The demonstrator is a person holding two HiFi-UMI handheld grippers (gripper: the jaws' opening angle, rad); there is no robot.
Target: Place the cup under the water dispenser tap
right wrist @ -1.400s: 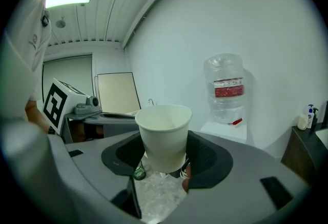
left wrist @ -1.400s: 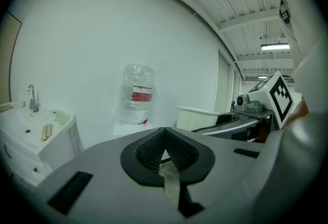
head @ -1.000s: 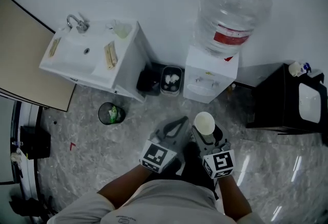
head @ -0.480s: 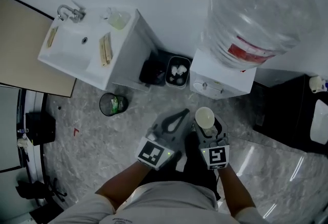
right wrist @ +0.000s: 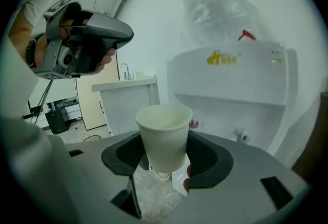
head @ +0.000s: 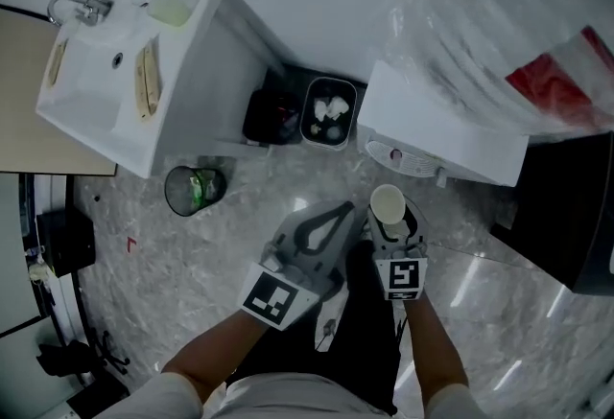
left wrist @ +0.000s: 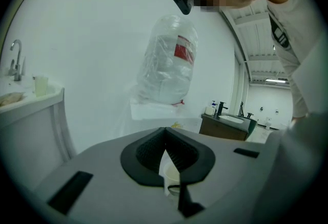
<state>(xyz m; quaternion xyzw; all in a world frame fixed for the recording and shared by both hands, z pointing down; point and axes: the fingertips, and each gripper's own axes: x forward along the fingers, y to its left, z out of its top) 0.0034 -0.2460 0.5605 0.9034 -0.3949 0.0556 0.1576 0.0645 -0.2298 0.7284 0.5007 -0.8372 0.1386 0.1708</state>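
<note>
A white paper cup (head: 388,204) stands upright between the pads of my right gripper (head: 389,219), which is shut on its lower part. In the right gripper view the cup (right wrist: 164,133) sits in the right gripper (right wrist: 164,161) just short of the white water dispenser (right wrist: 230,82). Its red tap (right wrist: 195,124) and blue tap (right wrist: 241,137) show behind the cup. The dispenser (head: 436,134) carries a big clear bottle (head: 508,14). My left gripper (head: 339,210) is to the left of the cup, shut and empty, its pads meeting at the tip (left wrist: 165,133).
A white sink cabinet (head: 125,72) stands at the left. A round bin with a green liner (head: 194,189) is on the marble floor. A black bag (head: 273,117) and a small grey bin (head: 328,115) sit by the wall. A dark cabinet (head: 566,216) is right of the dispenser.
The dispenser and bottle have grown much larger in the head view. Both grippers have come down and closer to the dispenser front, with the cup still held in the right one.
</note>
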